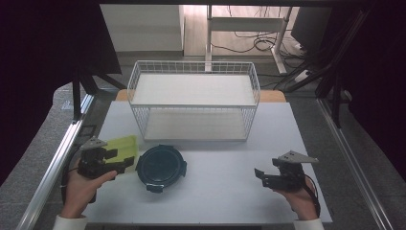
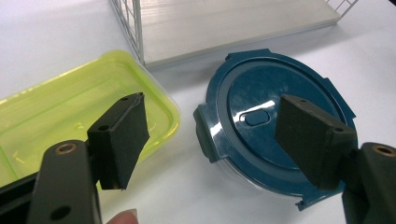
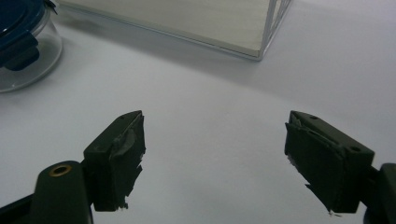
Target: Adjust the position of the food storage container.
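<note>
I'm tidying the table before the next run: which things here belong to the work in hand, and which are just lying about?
In hand:
- left gripper, jaws open, over both containers
- round clear container with dark blue clip lid
- shallow yellow-green plastic container

Lying about:
- white wire two-tier shelf rack
- right gripper, open over bare white table

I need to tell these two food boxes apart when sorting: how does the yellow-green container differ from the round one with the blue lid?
The yellow-green container is rectangular with rounded corners; the blue-lidded container is round. The yellow-green one is translucent coloured plastic throughout, while the round one has a clear body under a dark blue lid with clip tabs. Both sit side by side on the white table, in front of the wire rack.
</note>
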A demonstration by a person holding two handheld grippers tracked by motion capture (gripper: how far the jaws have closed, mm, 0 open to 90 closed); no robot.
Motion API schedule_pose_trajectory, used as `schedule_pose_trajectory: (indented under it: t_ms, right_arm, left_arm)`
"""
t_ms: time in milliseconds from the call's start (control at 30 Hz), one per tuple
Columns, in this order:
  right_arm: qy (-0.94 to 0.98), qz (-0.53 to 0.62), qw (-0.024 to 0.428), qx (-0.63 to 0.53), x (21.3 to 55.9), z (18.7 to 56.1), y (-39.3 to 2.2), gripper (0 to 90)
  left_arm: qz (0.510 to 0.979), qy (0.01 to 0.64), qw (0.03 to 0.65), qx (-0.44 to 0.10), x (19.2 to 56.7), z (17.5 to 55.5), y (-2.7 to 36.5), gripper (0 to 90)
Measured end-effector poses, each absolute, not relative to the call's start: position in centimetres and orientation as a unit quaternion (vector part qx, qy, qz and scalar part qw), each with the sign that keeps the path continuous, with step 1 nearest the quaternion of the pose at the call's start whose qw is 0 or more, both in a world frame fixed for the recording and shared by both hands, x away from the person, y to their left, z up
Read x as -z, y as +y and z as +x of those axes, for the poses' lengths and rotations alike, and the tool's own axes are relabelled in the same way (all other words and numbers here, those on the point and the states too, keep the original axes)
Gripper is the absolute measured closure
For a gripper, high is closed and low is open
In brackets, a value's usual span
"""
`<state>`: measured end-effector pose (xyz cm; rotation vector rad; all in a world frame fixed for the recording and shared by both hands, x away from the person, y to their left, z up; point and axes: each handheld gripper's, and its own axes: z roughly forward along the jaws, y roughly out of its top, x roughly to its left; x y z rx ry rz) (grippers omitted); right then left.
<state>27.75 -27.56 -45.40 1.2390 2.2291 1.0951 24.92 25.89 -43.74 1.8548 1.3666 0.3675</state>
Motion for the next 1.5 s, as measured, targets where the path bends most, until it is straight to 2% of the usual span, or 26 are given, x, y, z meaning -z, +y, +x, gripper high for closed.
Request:
schedule_pose_trajectory:
  t_ms: [100,267,400,467,500,733,1233,1500]
  right_arm:
    - [0.789,0.44,0.182,-0.387,45.4,27.7,-27.6,20.2]
    - [0.789,0.442,0.184,-0.386,45.4,27.8,-27.6,20.2]
    - [0.788,0.446,0.184,-0.383,45.6,27.8,-27.7,20.2]
    - [0.788,0.447,0.184,-0.382,45.6,27.9,-27.7,20.2]
    - [0.788,0.449,0.184,-0.378,45.7,27.9,-27.7,20.3]
    - [0.789,0.451,0.184,-0.373,45.8,28.0,-27.7,20.3]
    - [0.789,0.455,0.19,-0.367,46.0,28.0,-27.7,20.3]
    - [0.791,0.455,0.188,-0.364,46.1,28.1,-27.6,20.3]
  left_arm:
    - [0.727,0.554,0.378,-0.145,43.5,25.5,26.1,27.7]
    - [0.732,0.563,0.357,-0.143,43.7,26.5,26.2,43.3]
    - [0.733,0.572,0.344,-0.134,43.9,27.2,26.3,60.3]
    - [0.738,0.57,0.338,-0.125,44.1,27.6,26.3,63.5]
    - [0.744,0.569,0.33,-0.118,44.4,27.9,26.3,70.5]
    - [0.759,0.567,0.307,-0.09,45.6,28.6,26.4,88.2]
    - [0.783,0.554,0.276,-0.059,48.0,29.2,24.3,89.9]
    - [0.778,0.56,0.28,-0.053,48.3,29.3,24.1,90.0]
